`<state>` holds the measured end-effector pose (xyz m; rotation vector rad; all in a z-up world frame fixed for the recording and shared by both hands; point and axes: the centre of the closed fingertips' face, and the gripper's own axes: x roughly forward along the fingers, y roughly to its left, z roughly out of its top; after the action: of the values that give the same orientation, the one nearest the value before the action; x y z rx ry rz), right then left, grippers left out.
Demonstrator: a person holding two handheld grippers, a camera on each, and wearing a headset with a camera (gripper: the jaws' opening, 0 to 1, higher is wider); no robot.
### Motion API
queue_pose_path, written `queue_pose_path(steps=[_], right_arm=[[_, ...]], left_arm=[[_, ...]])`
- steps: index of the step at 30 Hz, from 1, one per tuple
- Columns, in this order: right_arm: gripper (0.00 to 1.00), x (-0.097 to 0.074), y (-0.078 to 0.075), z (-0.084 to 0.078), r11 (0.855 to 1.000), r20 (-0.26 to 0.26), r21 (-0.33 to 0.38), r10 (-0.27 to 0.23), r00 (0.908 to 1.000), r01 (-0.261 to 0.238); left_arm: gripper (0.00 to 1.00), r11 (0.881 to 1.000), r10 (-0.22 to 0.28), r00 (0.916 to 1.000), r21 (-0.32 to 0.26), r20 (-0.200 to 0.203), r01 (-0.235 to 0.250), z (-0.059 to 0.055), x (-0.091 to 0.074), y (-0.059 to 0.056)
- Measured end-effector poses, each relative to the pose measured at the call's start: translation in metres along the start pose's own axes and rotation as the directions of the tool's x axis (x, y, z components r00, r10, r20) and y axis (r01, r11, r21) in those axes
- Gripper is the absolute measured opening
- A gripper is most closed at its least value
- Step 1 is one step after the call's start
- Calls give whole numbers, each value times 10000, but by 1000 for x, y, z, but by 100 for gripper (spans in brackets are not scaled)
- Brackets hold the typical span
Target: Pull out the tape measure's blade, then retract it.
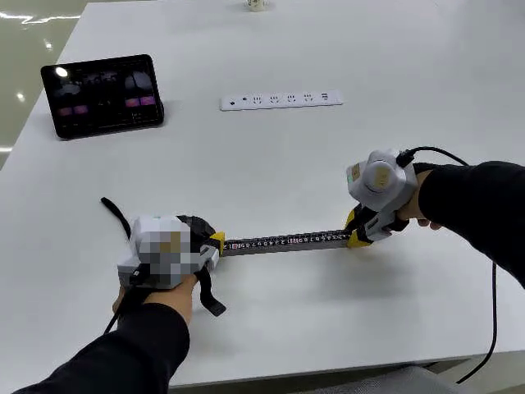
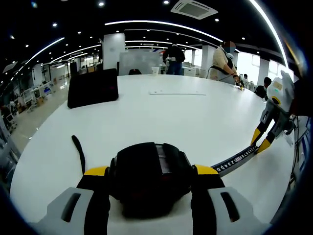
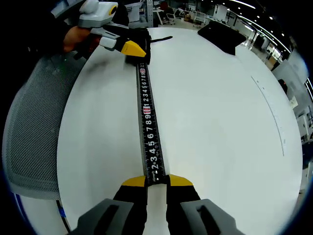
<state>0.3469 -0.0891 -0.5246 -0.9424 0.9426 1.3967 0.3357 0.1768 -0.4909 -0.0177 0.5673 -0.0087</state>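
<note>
A black tape measure case (image 2: 149, 171) sits on the white table, clamped between the yellow-tipped jaws of my left gripper (image 2: 150, 170), at the lower left of the head view (image 1: 197, 238). Its blade (image 1: 283, 241) runs out to the right, flat along the tabletop, numbers up. My right gripper (image 3: 156, 180) is shut on the blade's end (image 3: 154, 169), seen at the right in the head view (image 1: 358, 234). In the right gripper view the blade (image 3: 146, 112) stretches away to the case (image 3: 139, 41). A black wrist strap (image 1: 115, 215) trails from the case.
A dark tablet (image 1: 102, 94) stands at the far left of the table and a white power strip (image 1: 281, 100) lies beyond the blade. A black cable (image 1: 492, 312) hangs off the table's near right edge. A grey mesh chair (image 3: 34, 127) sits beside the table.
</note>
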Motion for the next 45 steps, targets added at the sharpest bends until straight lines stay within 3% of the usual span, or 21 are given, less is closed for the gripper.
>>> queue_pose_path(steps=[18,21,29,38,45], right_arm=[[11,-2,3,4,9997,-26,232,-14,10000,14],[10,1,0,8,9981,207,617,-49,9998,36],[10,5,-4,10,9996,-290,287,21,9996,-13],[11,6,-2,13,10000,-391,64,-56,9992,58],[11,7,-1,15,9998,-172,-121,-145,9997,143]], left_arm=[[61,9999,-57,10000,109,-72,58,-1,-1,-1],[61,9999,-56,10000,116,-78,57,-1,-1,-1],[61,9999,-74,9999,150,-116,76,-1,-1,-1],[61,9998,-85,9998,152,-158,88,-1,0,-2],[61,9998,-89,9998,150,-170,92,-1,0,-2]])
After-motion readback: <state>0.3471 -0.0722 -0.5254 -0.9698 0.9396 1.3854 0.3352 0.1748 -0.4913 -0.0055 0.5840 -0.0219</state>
